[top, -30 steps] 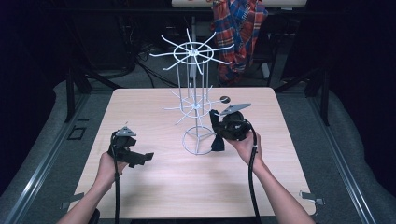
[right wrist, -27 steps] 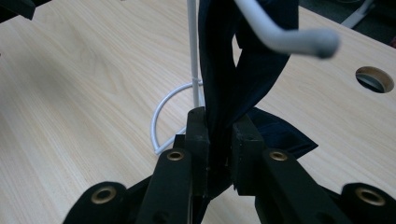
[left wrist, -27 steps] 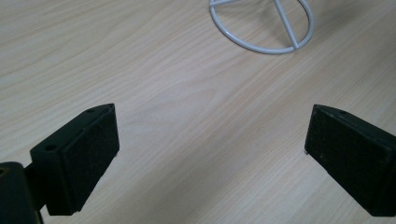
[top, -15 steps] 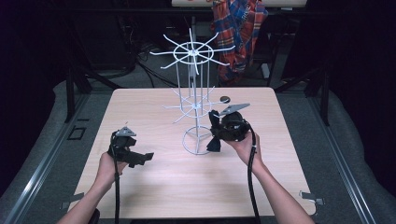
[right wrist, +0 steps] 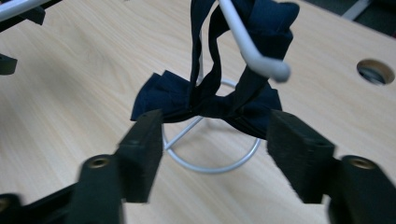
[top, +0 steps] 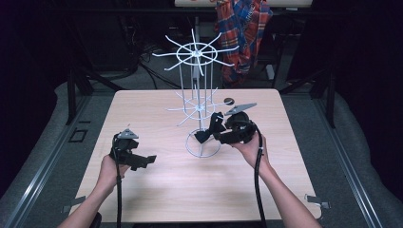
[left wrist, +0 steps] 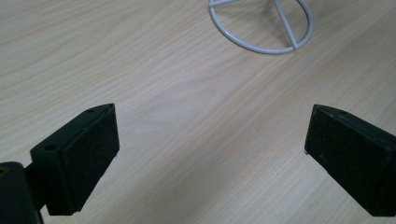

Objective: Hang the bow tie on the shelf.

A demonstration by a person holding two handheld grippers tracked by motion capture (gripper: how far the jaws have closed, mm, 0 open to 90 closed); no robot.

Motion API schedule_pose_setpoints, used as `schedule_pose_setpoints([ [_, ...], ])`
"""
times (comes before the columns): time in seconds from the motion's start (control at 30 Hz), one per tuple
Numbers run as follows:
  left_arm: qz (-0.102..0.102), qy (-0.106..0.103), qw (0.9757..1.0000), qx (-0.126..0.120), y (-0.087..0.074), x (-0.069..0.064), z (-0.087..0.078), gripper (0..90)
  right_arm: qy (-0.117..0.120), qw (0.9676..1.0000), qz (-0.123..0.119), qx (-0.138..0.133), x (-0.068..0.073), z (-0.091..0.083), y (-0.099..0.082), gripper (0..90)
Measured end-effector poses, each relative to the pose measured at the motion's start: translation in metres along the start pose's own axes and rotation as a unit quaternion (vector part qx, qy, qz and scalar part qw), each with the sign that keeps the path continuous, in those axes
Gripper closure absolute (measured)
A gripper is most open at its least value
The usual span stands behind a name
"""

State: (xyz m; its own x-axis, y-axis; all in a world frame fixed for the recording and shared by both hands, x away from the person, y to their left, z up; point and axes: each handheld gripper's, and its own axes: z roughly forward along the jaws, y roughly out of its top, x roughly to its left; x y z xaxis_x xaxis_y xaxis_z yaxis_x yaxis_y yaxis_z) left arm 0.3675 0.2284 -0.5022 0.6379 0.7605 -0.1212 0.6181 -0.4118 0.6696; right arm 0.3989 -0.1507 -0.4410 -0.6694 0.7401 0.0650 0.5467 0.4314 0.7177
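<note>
A white wire rack (top: 196, 71) with radiating hooks stands mid-table on a ring base (top: 203, 145). A dark navy bow tie (top: 209, 129) hangs by its strap from a low hook (right wrist: 271, 67), dangling over the ring base (right wrist: 210, 169). My right gripper (top: 216, 132) points left at it. In the right gripper view the jaws stand apart, open, with the bow tie (right wrist: 205, 100) just beyond the gripper (right wrist: 215, 116). My left gripper (top: 148, 159) hovers open over bare wood at the front left, jaws wide (left wrist: 210, 121), nothing between them.
The rack's ring base (left wrist: 261, 46) lies ahead of the left gripper. A round hole (top: 229, 100) sits in the tabletop behind the rack. A plaid cloth (top: 242, 33) hangs beyond the table's far edge. Dark floor surrounds the table.
</note>
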Motion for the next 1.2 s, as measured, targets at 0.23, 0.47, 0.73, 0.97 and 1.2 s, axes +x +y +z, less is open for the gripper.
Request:
schedule_pose_setpoints([
  [0.23, -0.001, -0.001, 1.0000, -0.001, 0.000, 0.000, 0.000, 3.1, 0.007, 0.9996, -0.001, 0.026, 0.001, -0.015, -0.003, 18.6],
  [0.47, -0.001, -0.001, 1.0000, -0.001, 0.000, 0.000, -0.001, 3.1, 0.001, 0.9992, -0.012, 0.037, 0.000, -0.033, -0.019, 14.3],
  [0.73, -0.002, -0.002, 1.0000, -0.001, -0.001, 0.001, -0.001, 3.1, -0.007, 0.9988, -0.016, 0.045, -0.001, -0.041, -0.034, 12.5],
  [0.97, -0.002, -0.002, 1.0000, 0.001, 0.000, 0.000, 0.000, 3.1, -0.012, 0.9977, -0.009, 0.066, -0.003, -0.048, -0.057, 9.3],
  [1.2, -0.001, -0.002, 1.0000, 0.004, 0.000, 0.000, 0.001, 3.1, -0.023, 0.9950, 0.014, 0.096, -0.011, -0.052, -0.091, 5.6],
])
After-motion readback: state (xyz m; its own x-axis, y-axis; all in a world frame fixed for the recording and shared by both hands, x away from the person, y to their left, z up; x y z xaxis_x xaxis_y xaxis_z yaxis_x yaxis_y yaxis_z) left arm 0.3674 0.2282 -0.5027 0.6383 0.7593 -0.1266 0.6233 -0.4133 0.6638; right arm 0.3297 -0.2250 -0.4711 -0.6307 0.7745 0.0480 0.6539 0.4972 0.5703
